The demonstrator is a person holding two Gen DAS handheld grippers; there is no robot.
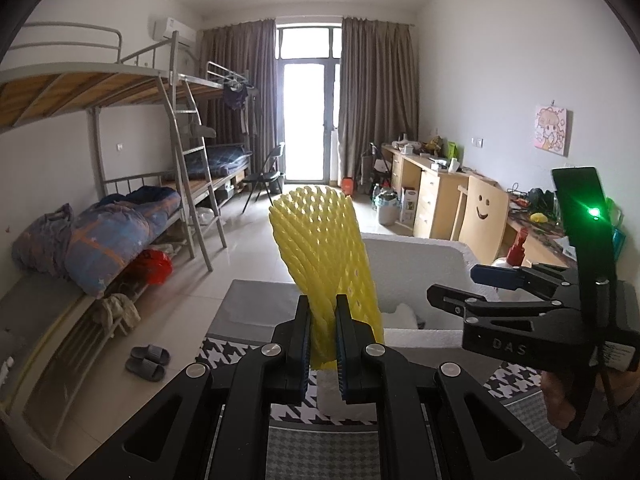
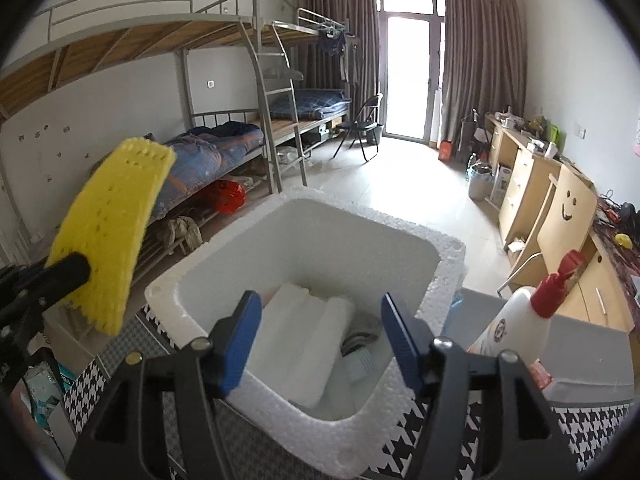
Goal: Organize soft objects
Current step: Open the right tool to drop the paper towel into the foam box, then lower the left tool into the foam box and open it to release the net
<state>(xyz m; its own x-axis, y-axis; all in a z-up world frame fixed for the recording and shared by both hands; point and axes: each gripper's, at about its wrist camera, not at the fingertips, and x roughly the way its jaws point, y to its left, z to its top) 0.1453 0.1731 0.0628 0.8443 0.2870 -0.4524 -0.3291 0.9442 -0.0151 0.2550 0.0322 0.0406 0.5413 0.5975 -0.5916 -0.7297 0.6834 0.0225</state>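
Left hand-held gripper: its 2 fingers are clamped on the lower end of a yellow foam net sleeve, which stands upright above the surface, beside the white foam box. In the right wrist view the same sleeve appears left of the box, held clear of it. Right hand-held gripper: fingers wide apart and holding nothing, poised over the open box, in which white foam blocks lie. A white bottle with a red cap stands just right of the box.
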